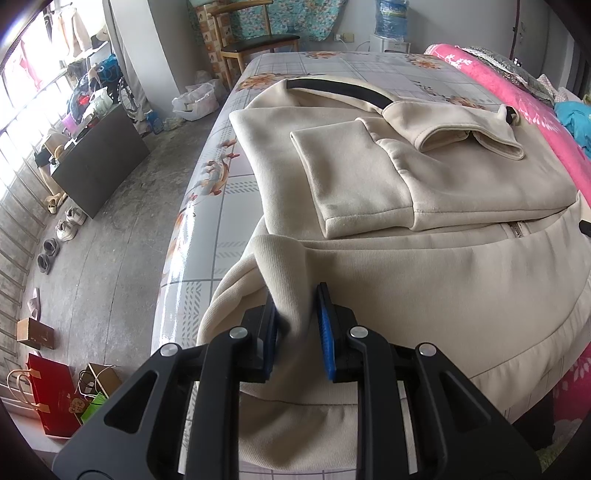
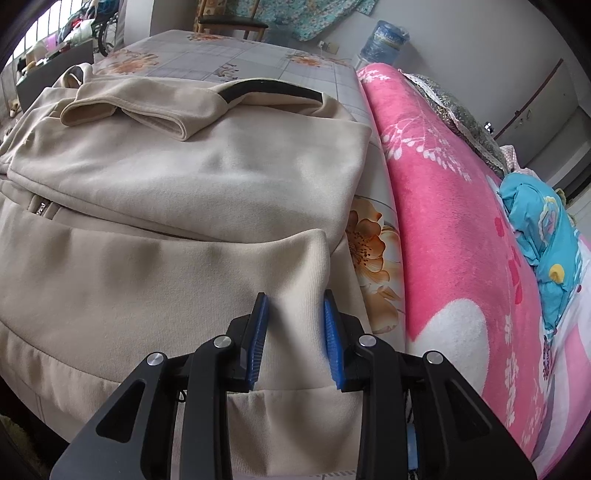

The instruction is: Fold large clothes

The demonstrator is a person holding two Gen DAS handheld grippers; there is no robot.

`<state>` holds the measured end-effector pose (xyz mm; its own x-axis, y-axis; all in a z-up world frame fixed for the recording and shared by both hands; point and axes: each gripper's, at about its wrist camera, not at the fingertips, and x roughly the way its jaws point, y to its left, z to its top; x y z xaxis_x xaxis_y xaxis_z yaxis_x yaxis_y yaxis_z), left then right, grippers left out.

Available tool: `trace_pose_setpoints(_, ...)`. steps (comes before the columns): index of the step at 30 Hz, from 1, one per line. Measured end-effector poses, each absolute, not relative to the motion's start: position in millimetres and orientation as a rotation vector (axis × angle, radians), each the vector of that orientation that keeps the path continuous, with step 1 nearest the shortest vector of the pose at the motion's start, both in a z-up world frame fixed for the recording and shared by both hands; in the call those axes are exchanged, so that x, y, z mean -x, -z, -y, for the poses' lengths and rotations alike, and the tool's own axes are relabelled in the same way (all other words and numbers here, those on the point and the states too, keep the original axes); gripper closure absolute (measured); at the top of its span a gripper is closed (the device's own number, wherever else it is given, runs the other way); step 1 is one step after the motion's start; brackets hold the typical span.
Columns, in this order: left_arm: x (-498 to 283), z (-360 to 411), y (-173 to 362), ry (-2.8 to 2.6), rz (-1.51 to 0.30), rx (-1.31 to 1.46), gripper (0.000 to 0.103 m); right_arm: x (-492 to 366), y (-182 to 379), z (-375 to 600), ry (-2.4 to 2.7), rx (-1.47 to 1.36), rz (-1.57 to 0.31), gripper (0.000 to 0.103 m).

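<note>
Floral-sheeted bed (image 1: 221,177) carries the cream jacket (image 1: 424,177), sleeves folded in; its hem overhangs the near edge. Left claw (image 1: 297,328) and right claw (image 2: 295,332) each pinch a hem corner.

Floral bed (image 1: 229,177): cream jacket (image 1: 424,258), pink blanket (image 2: 454,221) on it.

The jacket (image 1: 424,258) lies on the bed (image 1: 221,192), its sleeves folded over its upper part and its near hem hanging over the bed's near edge. To its right lies a blanket (image 2: 461,229), with a bundle (image 2: 543,236) on it. Behind the bed stand a chair (image 1: 258,44) and a water bottle (image 1: 392,16).
</note>
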<state>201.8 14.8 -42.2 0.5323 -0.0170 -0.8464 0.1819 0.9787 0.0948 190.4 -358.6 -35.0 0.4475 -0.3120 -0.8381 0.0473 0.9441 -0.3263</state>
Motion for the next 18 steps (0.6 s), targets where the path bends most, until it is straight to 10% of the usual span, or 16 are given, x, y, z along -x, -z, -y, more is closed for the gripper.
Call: trace_pose_setpoints(18, -166, -16, 22, 0.126, -0.852, -0.23, 0.098, -145, -7, 364, 0.29, 0.144, -0.913, 0.097)
